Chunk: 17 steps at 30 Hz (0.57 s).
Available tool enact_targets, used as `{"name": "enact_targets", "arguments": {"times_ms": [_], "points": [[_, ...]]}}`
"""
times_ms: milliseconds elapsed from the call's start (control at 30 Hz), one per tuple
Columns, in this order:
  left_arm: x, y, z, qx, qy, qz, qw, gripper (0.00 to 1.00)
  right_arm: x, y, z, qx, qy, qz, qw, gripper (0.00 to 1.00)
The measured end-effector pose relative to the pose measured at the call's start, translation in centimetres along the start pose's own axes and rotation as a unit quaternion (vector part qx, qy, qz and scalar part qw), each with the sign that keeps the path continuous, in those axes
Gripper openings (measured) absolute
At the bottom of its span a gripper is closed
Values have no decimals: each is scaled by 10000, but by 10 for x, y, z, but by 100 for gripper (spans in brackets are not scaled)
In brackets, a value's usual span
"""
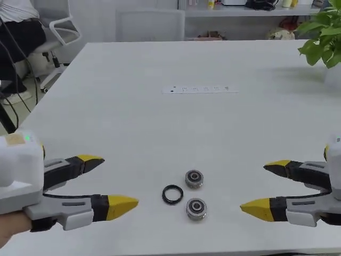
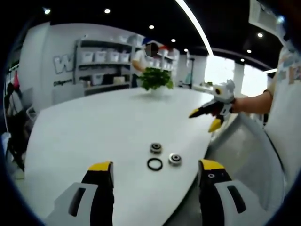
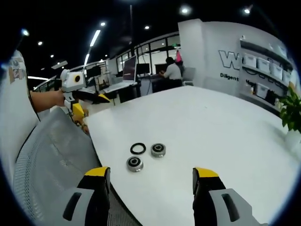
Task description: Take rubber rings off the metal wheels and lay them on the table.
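Two small metal wheels lie near the table's front edge: one (image 1: 194, 178) farther back, one (image 1: 196, 208) nearer me. A loose black rubber ring (image 1: 172, 194) lies flat just left of them. The ring (image 2: 154, 164) and wheels (image 2: 156, 148) (image 2: 175, 159) sit ahead of the left gripper's jaws, and the ring (image 3: 138, 148) and wheels (image 3: 158, 150) (image 3: 134, 164) ahead of the right's. My left gripper (image 1: 113, 181) hovers open left of the ring, holding nothing. My right gripper (image 1: 262, 186) hovers open to the right, also holding nothing.
The white table (image 1: 186, 122) has a printed label strip (image 1: 200, 89) at mid-table. A potted green plant (image 1: 324, 42) stands at the far right corner. Office chairs (image 1: 53, 26) stand beyond the far left edge. A grey mesh chair (image 3: 51, 160) is close to the front edge.
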State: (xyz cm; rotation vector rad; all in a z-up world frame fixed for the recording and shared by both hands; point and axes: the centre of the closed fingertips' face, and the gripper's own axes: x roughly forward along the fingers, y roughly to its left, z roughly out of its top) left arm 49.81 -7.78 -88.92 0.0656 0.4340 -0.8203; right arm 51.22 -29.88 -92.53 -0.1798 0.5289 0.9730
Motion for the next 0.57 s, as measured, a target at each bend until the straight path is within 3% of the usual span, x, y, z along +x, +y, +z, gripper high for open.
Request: {"name": "enact_targets", "arguments": {"times_ms": [567], "points": [[-6,-5,-4,-24,-20,67,10000,75,-1,2,-8,-67,113,-64,9999,71]]}}
